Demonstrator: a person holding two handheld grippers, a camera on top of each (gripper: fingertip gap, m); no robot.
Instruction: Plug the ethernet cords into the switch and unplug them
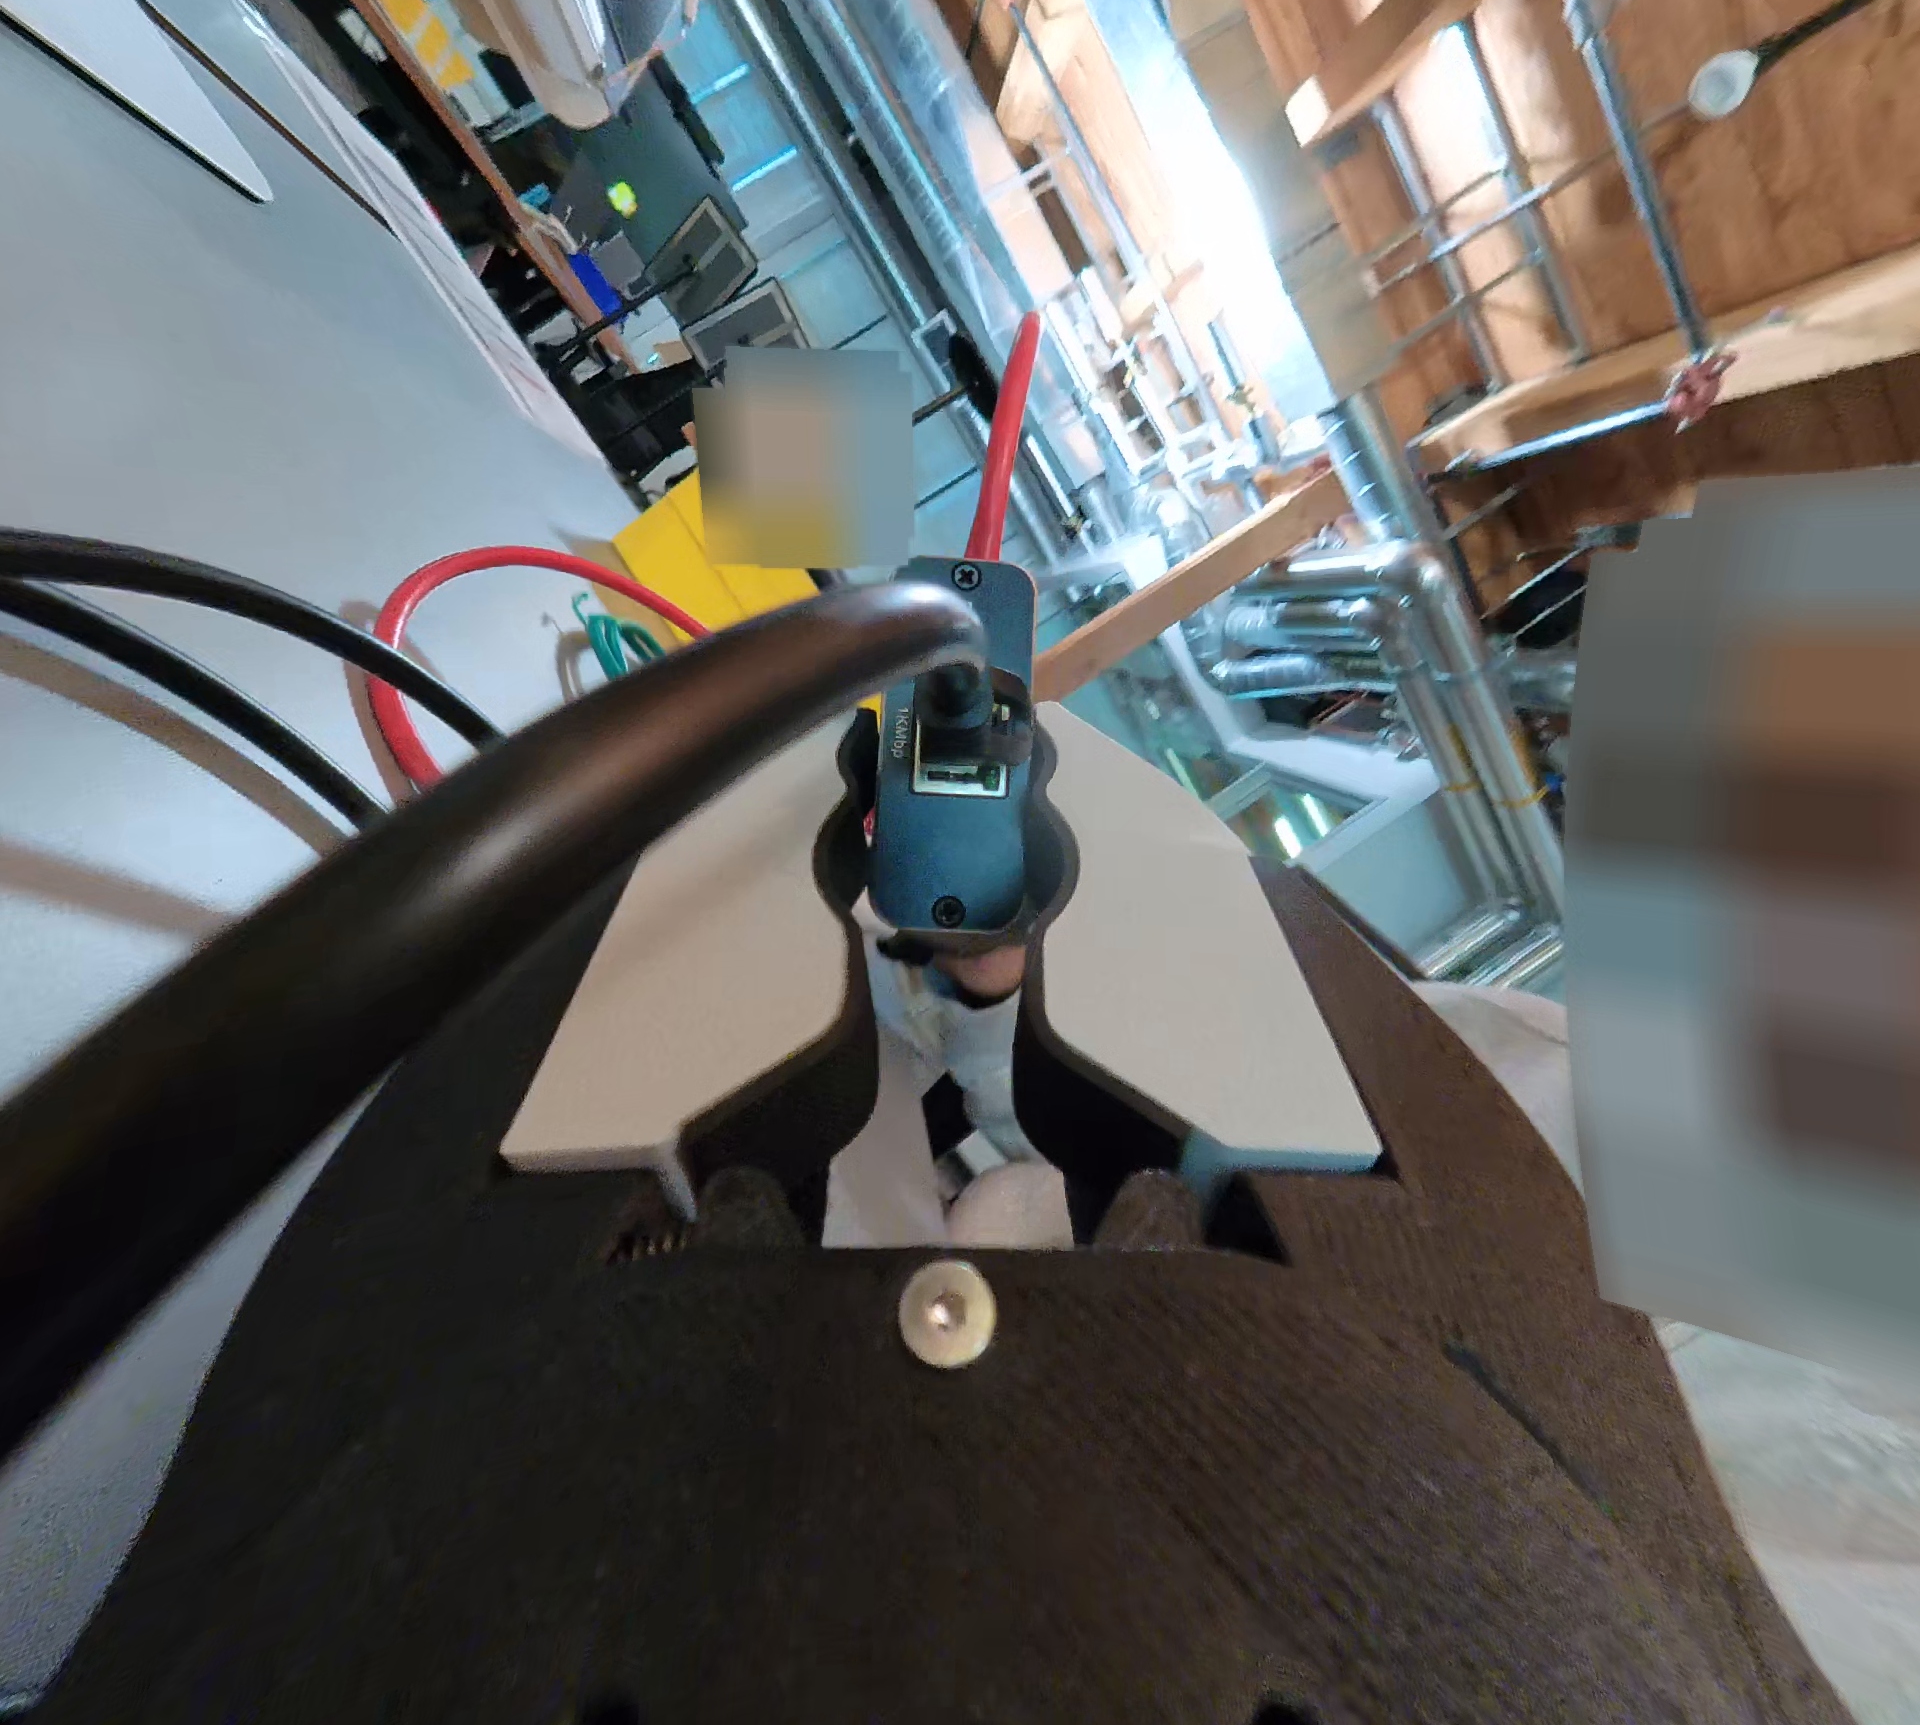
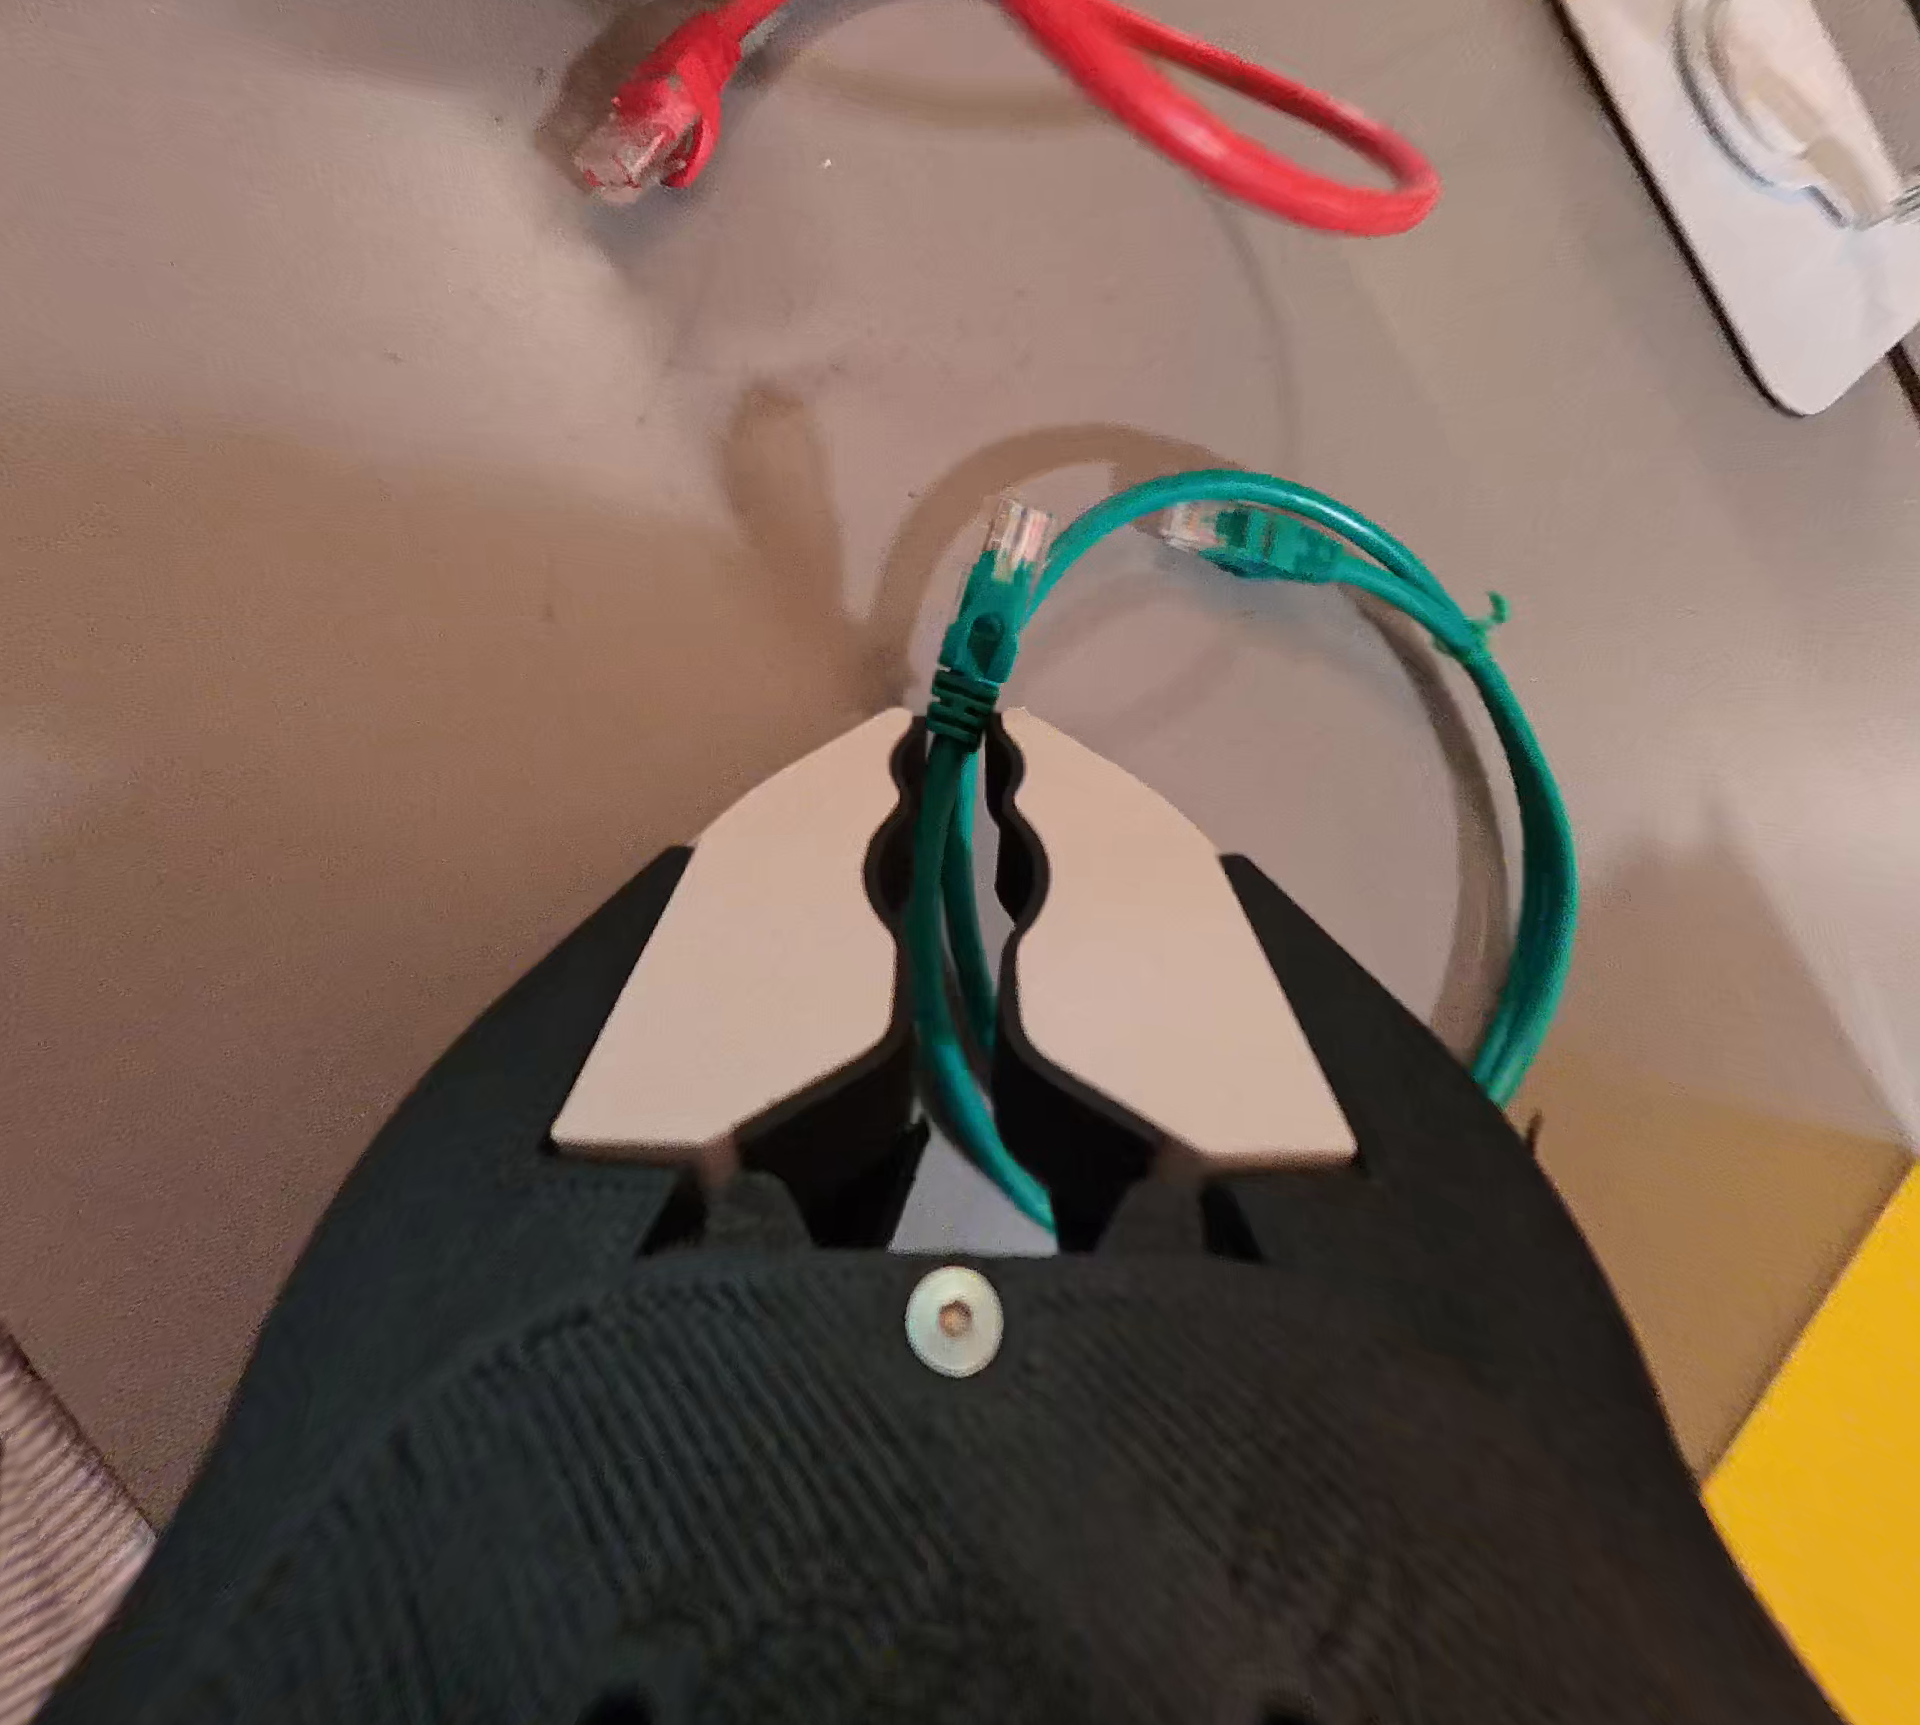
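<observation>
1. Worktop [image 2: 364,532]: grey-beige, faintly scuffed.
2. White flat board [image 2: 1662,148], far right on the worktop; a clear plastic piece [image 2: 1766,44] sits on it.
3. Yellow panel [image 2: 1829,1467] at the near right corner.
4. Left wrist view: wooden beams [image 1: 1455,44], metal ducting [image 1: 904,75], grey pipes [image 1: 1351,636] overhead.

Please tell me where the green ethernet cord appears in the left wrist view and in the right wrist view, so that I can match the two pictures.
Left wrist view: the green ethernet cord is a small coil on the table, left of centre, behind the black cable.
Right wrist view: centre, shut in the right gripper, looping to the right.
Shared landmark: the red ethernet cord lying beyond it.
</observation>
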